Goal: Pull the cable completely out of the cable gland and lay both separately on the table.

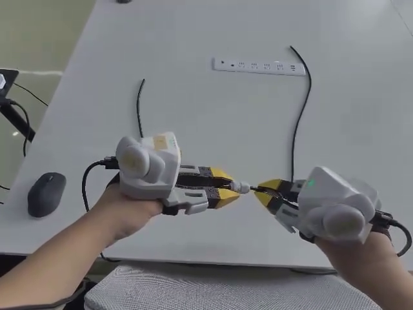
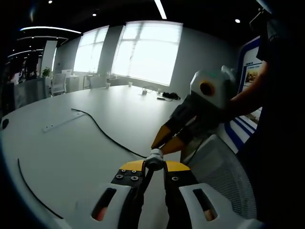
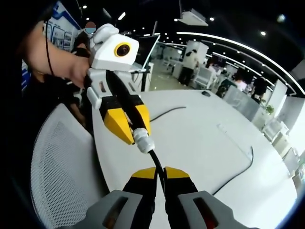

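White plastic cable gland [image 1: 240, 187]: in the air over the near edge of the white table [image 1: 213, 135], pinched at the tips of the left gripper [image 1: 232, 188].
Left gripper: jaws narrow, clamped on the gland; the left hand [image 1: 126, 210] holds it level, pointing right.
Right gripper [image 1: 263, 192]: jaws almost together on the thin black cable [image 1: 253, 189], just beside the gland; the right hand [image 1: 358, 255] points it left, tip to tip with the other.
Cable: one end enters the gland; the rest trails over the table toward a white power strip [image 1: 258, 66].

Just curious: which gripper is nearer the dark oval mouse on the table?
Left. The left gripper hangs right of the dark oval computer mouse; the right gripper is farther right, beyond the left one.
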Available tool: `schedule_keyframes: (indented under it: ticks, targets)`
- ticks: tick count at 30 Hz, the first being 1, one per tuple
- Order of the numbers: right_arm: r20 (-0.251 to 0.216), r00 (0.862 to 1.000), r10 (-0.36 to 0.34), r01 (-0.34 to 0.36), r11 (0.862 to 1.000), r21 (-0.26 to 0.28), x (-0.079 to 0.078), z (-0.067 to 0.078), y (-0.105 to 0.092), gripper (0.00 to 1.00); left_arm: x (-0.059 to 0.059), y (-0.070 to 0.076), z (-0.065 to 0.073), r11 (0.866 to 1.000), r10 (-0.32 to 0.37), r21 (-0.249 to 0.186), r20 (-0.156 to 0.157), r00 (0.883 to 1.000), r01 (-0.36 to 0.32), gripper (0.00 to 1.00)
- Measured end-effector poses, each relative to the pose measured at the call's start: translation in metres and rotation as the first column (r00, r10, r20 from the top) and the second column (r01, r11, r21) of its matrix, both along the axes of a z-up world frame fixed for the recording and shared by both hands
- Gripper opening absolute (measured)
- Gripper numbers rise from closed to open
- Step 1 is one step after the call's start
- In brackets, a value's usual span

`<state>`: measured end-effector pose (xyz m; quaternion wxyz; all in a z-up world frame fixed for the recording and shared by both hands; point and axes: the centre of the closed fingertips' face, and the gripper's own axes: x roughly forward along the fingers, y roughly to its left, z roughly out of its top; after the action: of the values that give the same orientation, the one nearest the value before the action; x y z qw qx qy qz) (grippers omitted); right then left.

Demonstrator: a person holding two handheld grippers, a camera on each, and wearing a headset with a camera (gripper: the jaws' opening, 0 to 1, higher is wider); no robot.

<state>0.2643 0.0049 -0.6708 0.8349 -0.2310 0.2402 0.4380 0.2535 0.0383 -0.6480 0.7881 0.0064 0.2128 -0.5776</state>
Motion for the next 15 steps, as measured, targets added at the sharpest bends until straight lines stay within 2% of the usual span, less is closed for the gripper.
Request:
schedule_keyframes:
  ticks: [7,13,15]
  targets:
    - [-0.044,0.996,-0.08,0.081,0.996,0.021,0.005,-0.008,-0.017,0.0,0.0,0.001,0.003,1.0,0.008,-0.011,-0.004,1.0,-0.008,0.15]
    - [-0.089,0.982,-0.168,0.171,0.985,0.026,0.012,-0.022,-0.033,0.0,0.0,0.001,0.004,1.0,0.011,-0.014,-0.001,1.0,-0.011,0.15]
    - [-0.113,0.971,-0.209,0.213,0.977,0.025,0.015,-0.028,-0.04,0.0,0.001,0.001,0.003,1.0,0.023,-0.013,0.0,1.0,-0.023,0.15]
